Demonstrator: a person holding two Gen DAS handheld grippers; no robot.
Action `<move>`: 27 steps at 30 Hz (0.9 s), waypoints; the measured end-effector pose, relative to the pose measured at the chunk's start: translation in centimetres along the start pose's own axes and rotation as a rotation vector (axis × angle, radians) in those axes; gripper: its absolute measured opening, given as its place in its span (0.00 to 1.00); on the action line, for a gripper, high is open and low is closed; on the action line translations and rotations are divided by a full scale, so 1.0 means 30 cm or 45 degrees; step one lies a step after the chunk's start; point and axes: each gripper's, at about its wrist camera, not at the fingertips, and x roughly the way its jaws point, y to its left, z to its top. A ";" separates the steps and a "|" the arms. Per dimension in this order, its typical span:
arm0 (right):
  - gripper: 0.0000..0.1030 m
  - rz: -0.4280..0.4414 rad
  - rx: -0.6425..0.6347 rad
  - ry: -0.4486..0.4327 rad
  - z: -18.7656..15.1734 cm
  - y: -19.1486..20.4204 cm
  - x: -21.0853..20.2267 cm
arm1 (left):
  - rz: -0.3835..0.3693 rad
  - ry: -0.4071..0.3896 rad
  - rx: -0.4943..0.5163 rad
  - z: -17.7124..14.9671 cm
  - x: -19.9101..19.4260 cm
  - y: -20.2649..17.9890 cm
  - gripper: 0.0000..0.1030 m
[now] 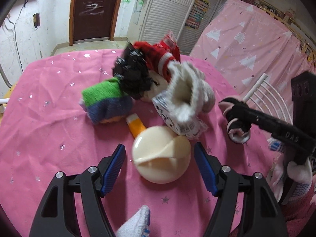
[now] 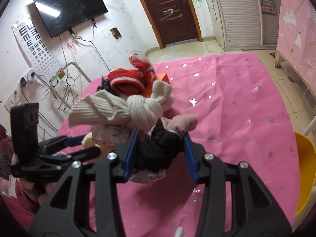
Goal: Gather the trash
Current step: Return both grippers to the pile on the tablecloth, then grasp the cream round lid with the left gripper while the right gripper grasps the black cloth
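On the pink starry tablecloth (image 1: 49,118) lies a cream round plastic piece (image 1: 150,169). My left gripper (image 1: 159,146) stands open around it, and both blue pads are just clear of its sides. A white printed wrapper (image 1: 177,122) and an orange-and-white packet (image 1: 136,126) lie just beyond it. A red wrapper (image 1: 169,41) tops the pile behind. My right gripper (image 2: 161,134) is shut on a black-and-pink sock roll (image 2: 160,148); in the left wrist view the sock roll (image 1: 237,118) sits at the right of the table.
The pile holds a green-and-blue sock roll (image 1: 104,100), a black crumpled bag (image 1: 134,77), a red sock (image 1: 158,57) and a knotted white knit sock (image 2: 138,106). A yellow chair (image 2: 304,173) and a white chair back (image 1: 262,94) stand at the table's edge.
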 end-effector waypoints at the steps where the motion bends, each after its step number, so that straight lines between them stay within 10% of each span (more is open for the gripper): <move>1: 0.41 -0.002 0.003 -0.002 -0.001 -0.005 -0.002 | 0.009 -0.001 0.003 -0.002 0.008 -0.002 0.50; 27: 0.42 0.022 -0.015 -0.117 0.009 -0.061 -0.112 | 0.177 -0.249 0.057 0.011 -0.292 -0.066 0.42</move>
